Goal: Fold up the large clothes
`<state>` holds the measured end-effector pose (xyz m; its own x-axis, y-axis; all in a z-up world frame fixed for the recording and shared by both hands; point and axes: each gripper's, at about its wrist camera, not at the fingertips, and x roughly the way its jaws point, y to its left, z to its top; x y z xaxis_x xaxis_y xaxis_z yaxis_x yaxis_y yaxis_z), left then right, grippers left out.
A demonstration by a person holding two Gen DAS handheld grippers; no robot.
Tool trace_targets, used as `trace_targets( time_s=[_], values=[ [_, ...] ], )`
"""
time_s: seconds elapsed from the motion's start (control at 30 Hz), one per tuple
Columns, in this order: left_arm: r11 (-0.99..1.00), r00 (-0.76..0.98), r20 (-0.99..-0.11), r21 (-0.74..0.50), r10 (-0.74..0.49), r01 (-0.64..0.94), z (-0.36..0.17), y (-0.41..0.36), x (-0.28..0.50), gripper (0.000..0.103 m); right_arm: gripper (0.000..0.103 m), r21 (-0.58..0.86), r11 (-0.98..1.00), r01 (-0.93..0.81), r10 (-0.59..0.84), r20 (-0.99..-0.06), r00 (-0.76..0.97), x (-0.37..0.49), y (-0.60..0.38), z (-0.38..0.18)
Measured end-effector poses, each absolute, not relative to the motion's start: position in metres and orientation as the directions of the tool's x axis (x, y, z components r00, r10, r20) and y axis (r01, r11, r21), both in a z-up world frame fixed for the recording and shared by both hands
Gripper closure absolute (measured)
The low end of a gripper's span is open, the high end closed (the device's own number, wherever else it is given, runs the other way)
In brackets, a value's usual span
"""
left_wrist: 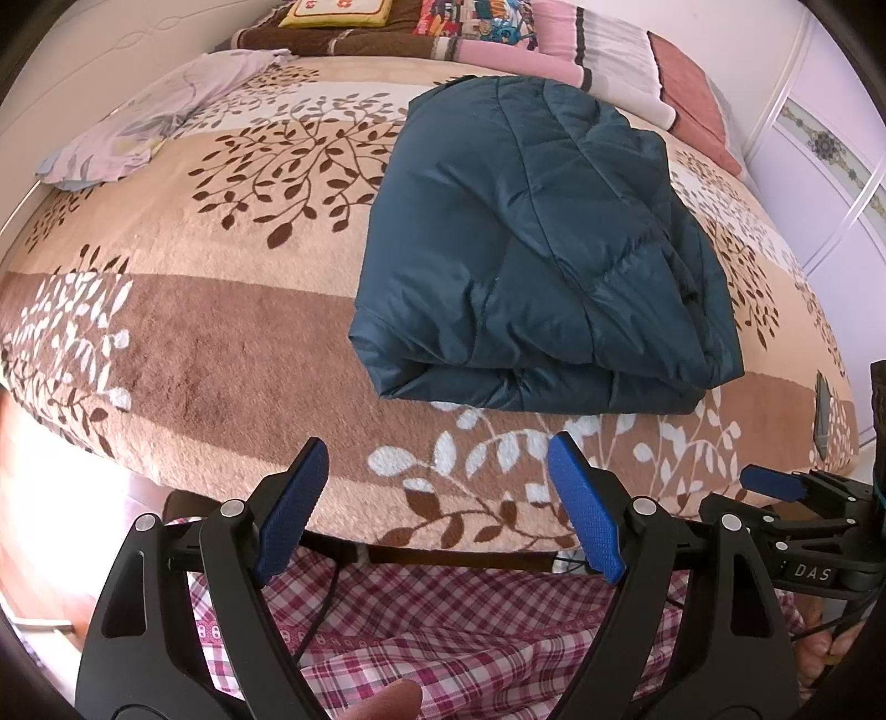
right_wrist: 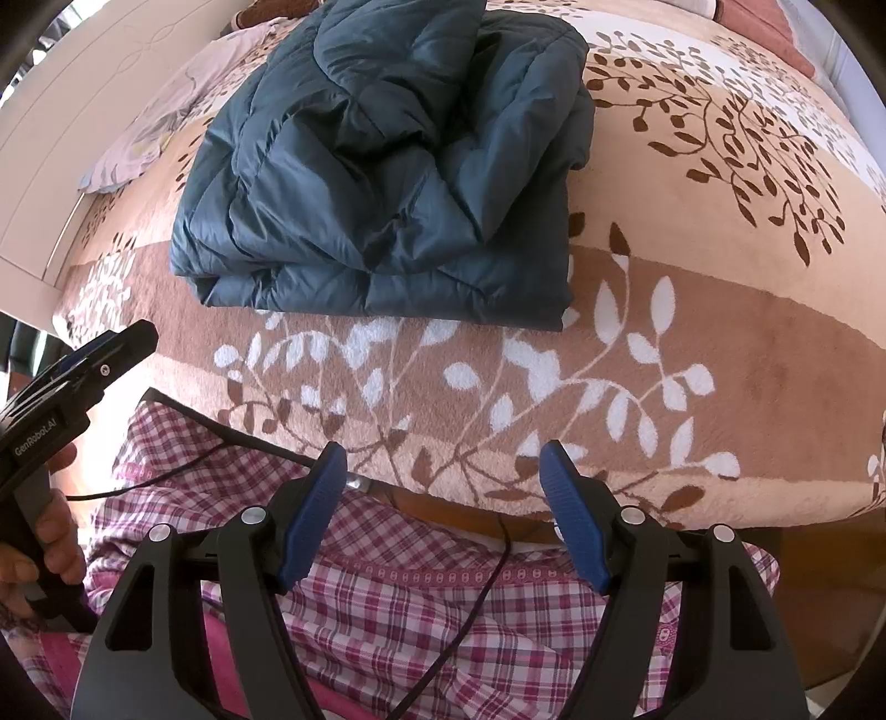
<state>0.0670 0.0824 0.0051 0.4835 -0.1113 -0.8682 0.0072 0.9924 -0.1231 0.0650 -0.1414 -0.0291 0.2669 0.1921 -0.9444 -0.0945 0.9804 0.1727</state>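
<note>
Dark teal padded jacket (left_wrist: 531, 260) folded into a thick bundle, lying on the blanket (left_wrist: 210, 332) of the bed, toward the near edge, doubled edge facing the cameras. Puffy quilted panels, creased on top, one layer lapped over another. Same jacket (right_wrist: 382, 183) in the right wrist view, upper left of middle, resting across the brown band with white leaves.

Left gripper (left_wrist: 437, 504) held off the near bed edge, tilted down, blue pads spread wide, nothing between them, touching nothing. Right gripper (right_wrist: 443, 509) likewise: pads well apart, empty, hanging over the bed edge and over plaid pink-and-white cloth (right_wrist: 421, 598) below. Both short of the jacket, well clear of it.

Right gripper also seen at the right edge of the left wrist view, one blue pad visible. Left gripper at the left edge of the right wrist view, a hand (right_wrist: 39, 537) wrapped around its handle.

Thin black cable (right_wrist: 476, 603) trailing across the plaid cloth.

Farther back on the bed: pale floral cloth (left_wrist: 144, 116) at the left, near a white headboard (left_wrist: 99, 50); folded bedding in brown, pink and grey stripes (left_wrist: 587, 50) along the far side; a yellow cushion (left_wrist: 338, 11) at the top edge. White cupboard doors (left_wrist: 830, 166) at the right.
</note>
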Motion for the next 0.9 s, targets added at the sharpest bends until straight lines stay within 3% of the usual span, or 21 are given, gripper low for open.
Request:
trace_targets(
  time_s=[0.9],
  values=[
    [0.994,0.477,-0.873,-0.114,-0.102,0.005,0.0028,0.0827,0.0656,0.022,0.032,0.173,0.980,-0.097,0.193,-0.945,0.264,0.0654,-0.1413,-0.0303]
  ],
)
